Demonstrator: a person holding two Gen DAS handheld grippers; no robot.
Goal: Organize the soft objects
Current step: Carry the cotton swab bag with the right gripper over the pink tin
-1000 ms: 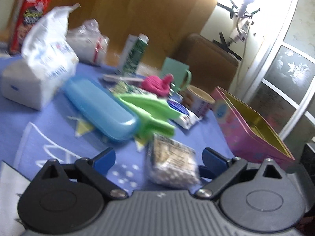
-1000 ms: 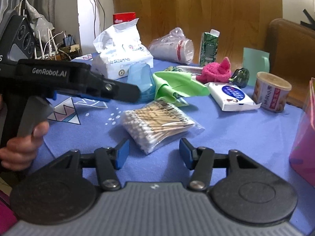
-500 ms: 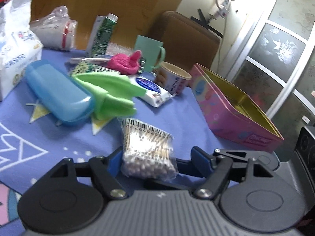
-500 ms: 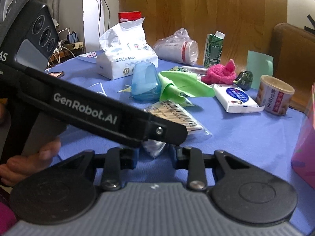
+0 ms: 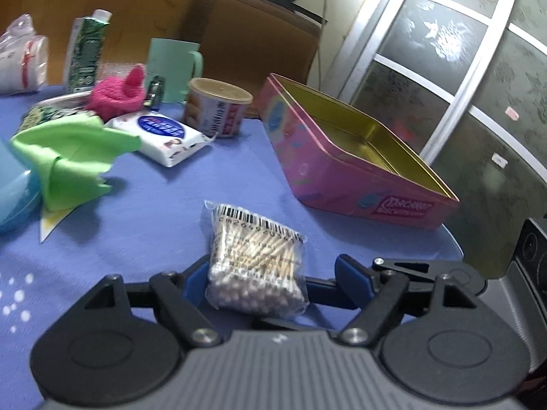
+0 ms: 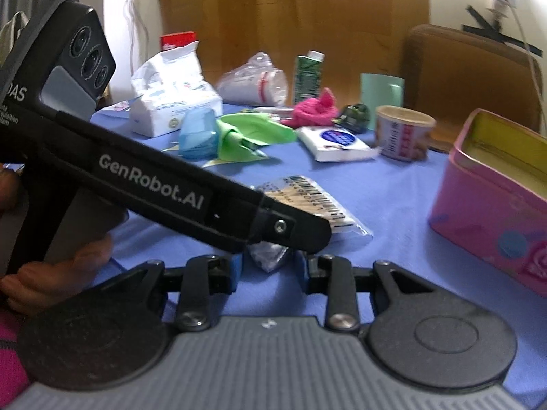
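A clear bag of cotton swabs (image 5: 256, 259) with a barcode label sits between the fingers of my left gripper (image 5: 270, 280), whose jaws stand wide around it without pinching. My right gripper (image 6: 268, 266) is shut on the near corner of the same bag (image 6: 318, 205), partly hidden behind the left gripper's black body (image 6: 164, 188). An open pink tin box (image 5: 345, 153) with a gold inside stands to the right, also in the right wrist view (image 6: 495, 191). A green cloth (image 5: 71, 150), a pink fluffy item (image 5: 119, 92) and a wipes pack (image 5: 164, 133) lie farther back.
A blue case (image 6: 200, 133), a tissue pack (image 6: 171, 99), a bagged cup stack (image 6: 253, 82), a green carton (image 5: 85, 54), a green mug (image 5: 174, 65) and a snack cup (image 5: 218, 106) crowd the back of the blue tablecloth (image 5: 164, 215). A brown chair (image 5: 253, 44) stands behind.
My right gripper closed on the bag's corner. Both grippers moved right with the bag toward the pink tin; the left gripper's jaws came in around the bag.
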